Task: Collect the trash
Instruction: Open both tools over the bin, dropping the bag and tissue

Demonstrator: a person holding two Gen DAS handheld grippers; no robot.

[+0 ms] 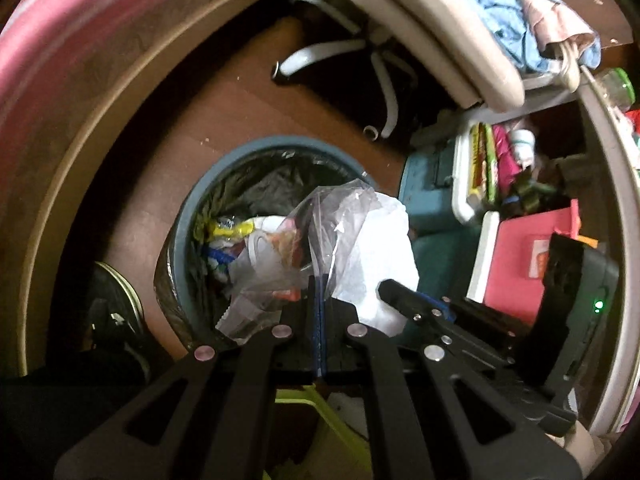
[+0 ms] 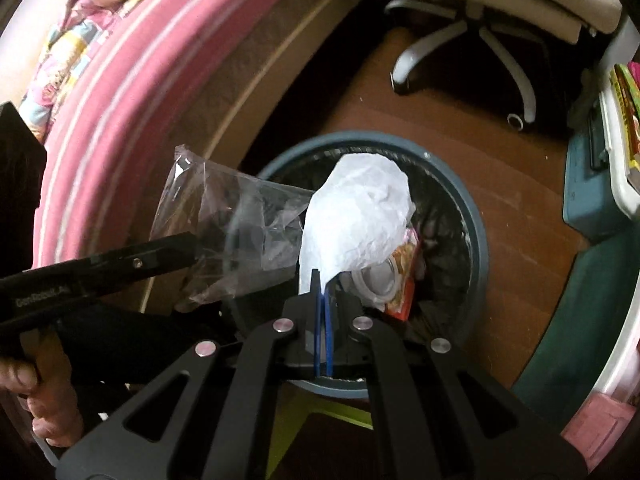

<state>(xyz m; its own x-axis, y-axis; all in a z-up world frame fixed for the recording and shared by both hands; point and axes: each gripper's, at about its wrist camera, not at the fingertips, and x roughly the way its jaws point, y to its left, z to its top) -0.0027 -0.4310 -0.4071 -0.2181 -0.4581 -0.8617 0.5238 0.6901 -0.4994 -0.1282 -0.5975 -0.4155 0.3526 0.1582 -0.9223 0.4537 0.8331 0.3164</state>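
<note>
Two grippers hang over a bin [image 2: 478, 236] on brown floor [image 2: 532, 184], a pink bed [image 2: 132, 92] beside. Left gripper [image 1: 318, 280] pinches a clear bag [image 1: 320, 216]; right gripper [image 2: 322, 280] pinches white paper [image 2: 356, 220].

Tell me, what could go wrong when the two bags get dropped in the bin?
1. The clear plastic bag held by the left tool hangs partly past the trash bin's rim, so it might land on the floor.
2. The bin already looks full of wrappers, so the white crumpled bag in the right tool may roll off the pile.
3. Both bags are thin, so one might cling to a tool after it opens.
</note>
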